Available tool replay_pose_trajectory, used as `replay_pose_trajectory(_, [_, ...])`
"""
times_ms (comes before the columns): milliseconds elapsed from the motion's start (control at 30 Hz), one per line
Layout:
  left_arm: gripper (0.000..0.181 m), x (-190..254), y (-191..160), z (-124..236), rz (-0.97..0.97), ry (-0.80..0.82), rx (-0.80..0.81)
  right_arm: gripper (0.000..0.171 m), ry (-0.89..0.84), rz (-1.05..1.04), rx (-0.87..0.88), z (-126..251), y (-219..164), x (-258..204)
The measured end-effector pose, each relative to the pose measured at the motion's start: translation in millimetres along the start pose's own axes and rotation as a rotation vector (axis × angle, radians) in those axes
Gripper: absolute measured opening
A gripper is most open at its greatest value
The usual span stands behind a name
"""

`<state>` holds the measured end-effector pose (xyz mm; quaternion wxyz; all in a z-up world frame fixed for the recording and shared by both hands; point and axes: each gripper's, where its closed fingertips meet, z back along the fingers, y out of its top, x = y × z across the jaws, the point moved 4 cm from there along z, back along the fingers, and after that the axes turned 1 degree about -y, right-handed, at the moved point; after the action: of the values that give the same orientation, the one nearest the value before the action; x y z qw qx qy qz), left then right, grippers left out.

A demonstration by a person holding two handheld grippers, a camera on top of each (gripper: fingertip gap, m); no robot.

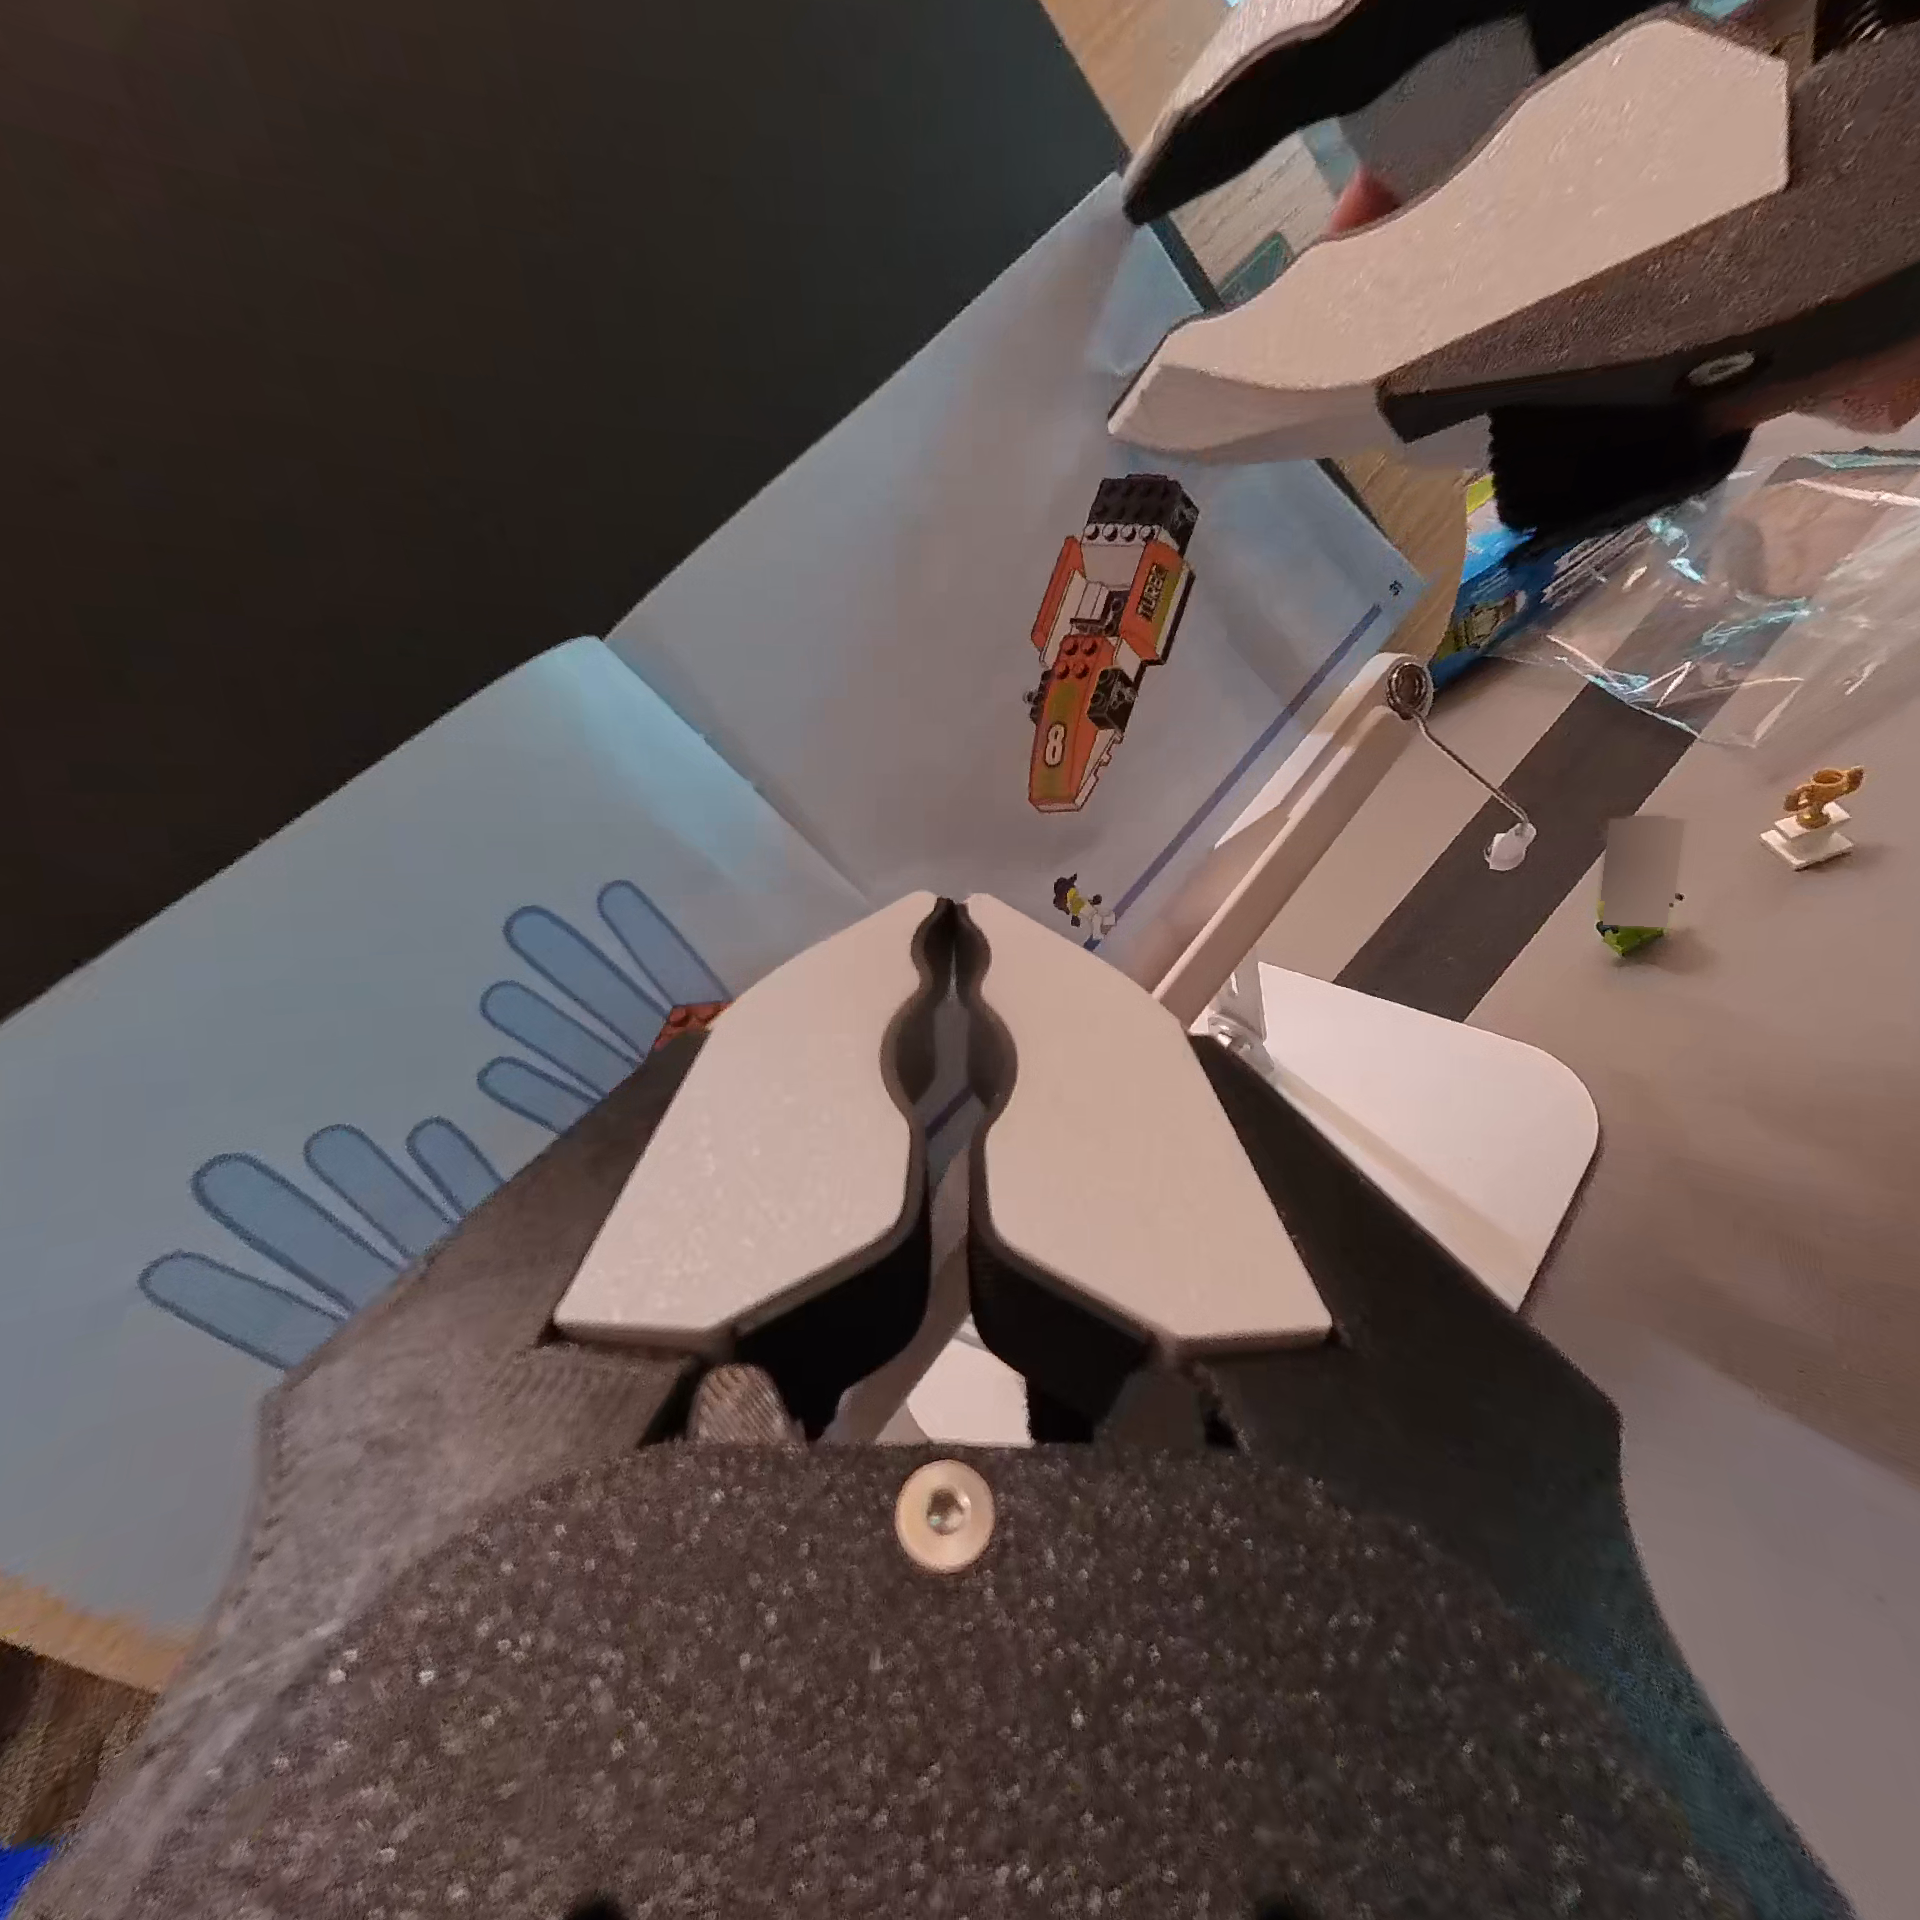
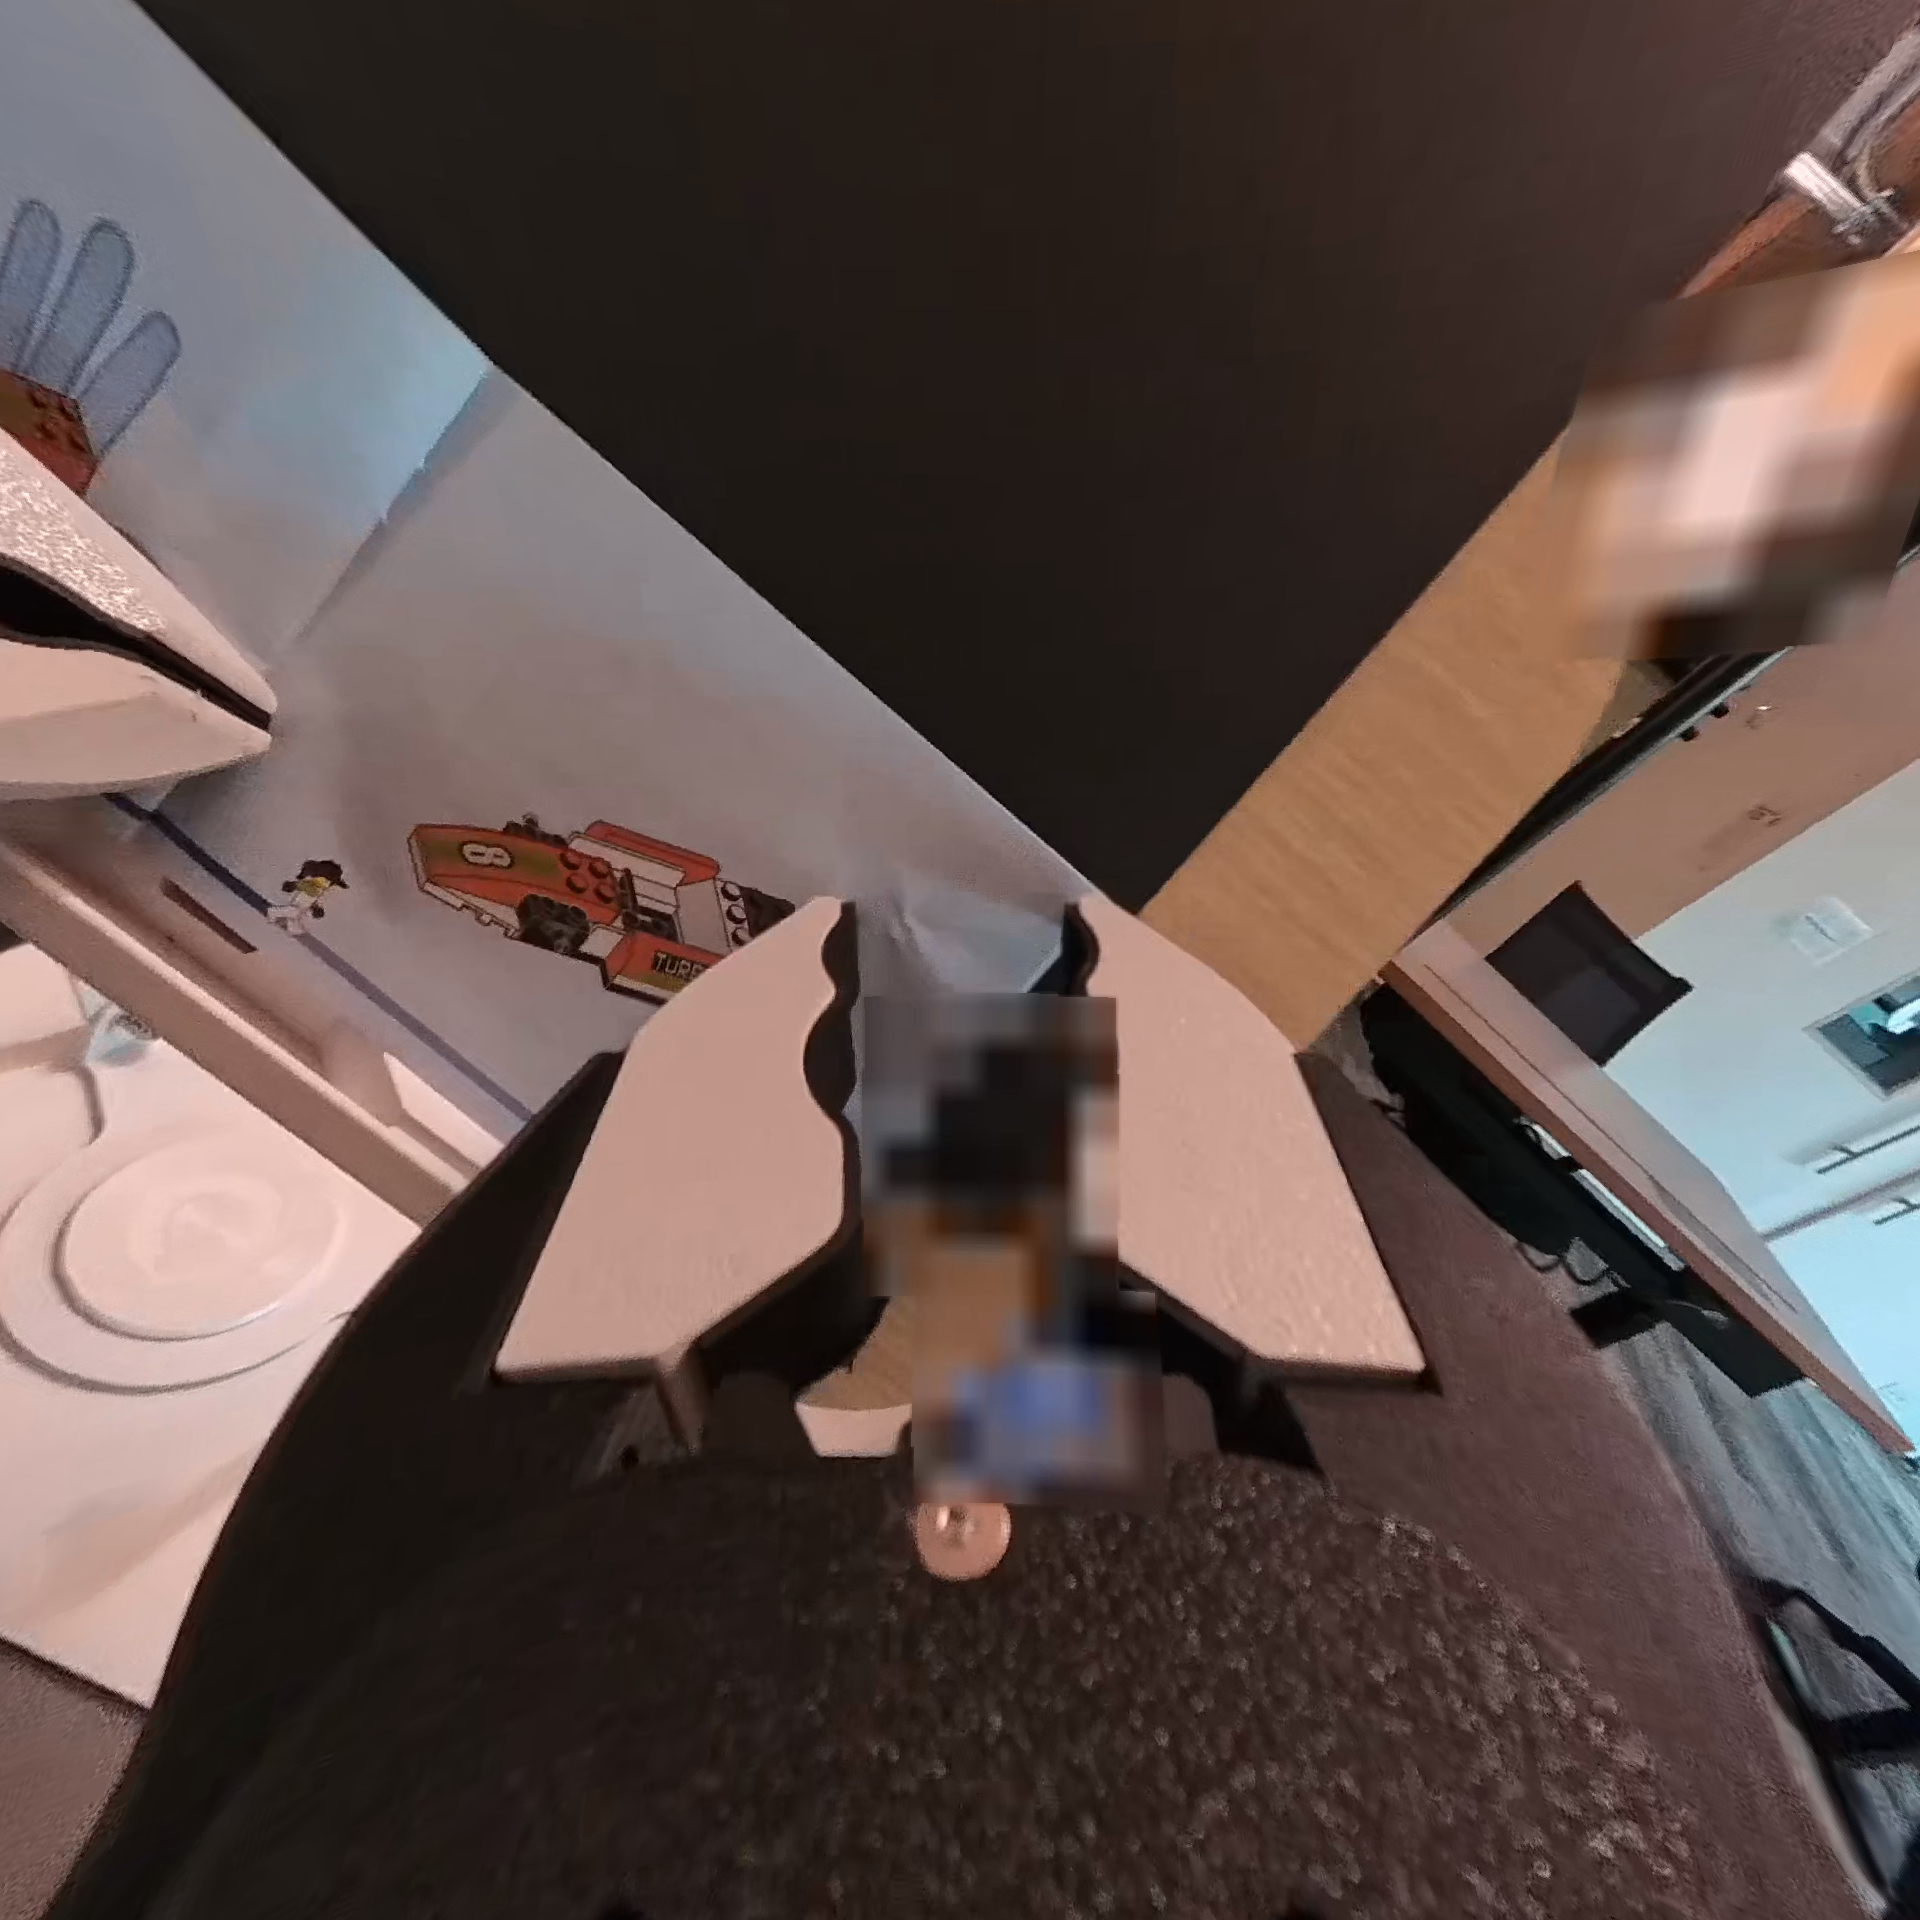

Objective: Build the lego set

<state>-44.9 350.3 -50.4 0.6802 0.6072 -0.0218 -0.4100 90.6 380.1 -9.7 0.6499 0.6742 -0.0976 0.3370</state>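
The instruction booklet (image 1: 831, 623) stands open on a white stand (image 1: 1455, 1122), with an orange racer drawn on its right page. My left gripper (image 1: 951, 912) is shut, its tips at the lower edge of the right page; I cannot tell whether they pinch the paper. It also shows at the left of the right wrist view (image 2: 265, 717). My right gripper (image 2: 956, 920) is open, and the far corner of the page (image 2: 956, 956) lies between its fingers without being pressed. In the left wrist view the right gripper (image 1: 1127, 312) hangs open over that corner.
A dark board (image 1: 416, 312) stands behind the booklet. On the grey table to the right are a gold trophy on a white plate (image 1: 1818, 821), a lime-green minifigure (image 1: 1636, 935), a blue box (image 1: 1496, 592) and a clear plastic bag (image 1: 1766, 623). The stand's base (image 2: 208, 1351) lies low left.
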Motion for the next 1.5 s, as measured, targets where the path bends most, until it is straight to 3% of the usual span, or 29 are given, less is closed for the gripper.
replay_pose_trajectory(233, [0.000,0,-5,0,-0.002,-0.001,-0.009,0.025,0.022,-0.010,0.010,-4,-1,-3])
replay_pose_trajectory(367, [0.000,0,-4,1,-0.006,-0.004,-0.003,0.040,0.010,-0.016,0.032,-2,2,3])
replay_pose_trajectory(700, [0.000,2,-5,-1,-0.012,-0.007,-0.008,0.037,0.030,-0.013,0.017,-8,2,7])
replay_pose_trajectory(867, [0.000,2,-4,0,-0.010,-0.006,-0.007,0.025,0.005,-0.029,0.019,-7,2,10])
replay_pose_trajectory(1000, [0.000,2,-4,0,-0.014,-0.006,-0.010,0.000,-0.022,0.033,0.021,-7,2,1])
replay_pose_trajectory(1133, [0.000,1,-3,2,-0.016,-0.003,-0.009,0.005,-0.030,-0.015,0.016,-5,3,5])
replay_pose_trajectory(1233, [0.000,1,-2,5,-0.015,-0.004,-0.003,0.033,-0.031,-0.004,0.054,-2,7,10])
replay_pose_trajectory(1500, [0.000,1,4,17,-0.027,0.015,0.033,0.032,0.039,0.005,0.003,-9,6,10])
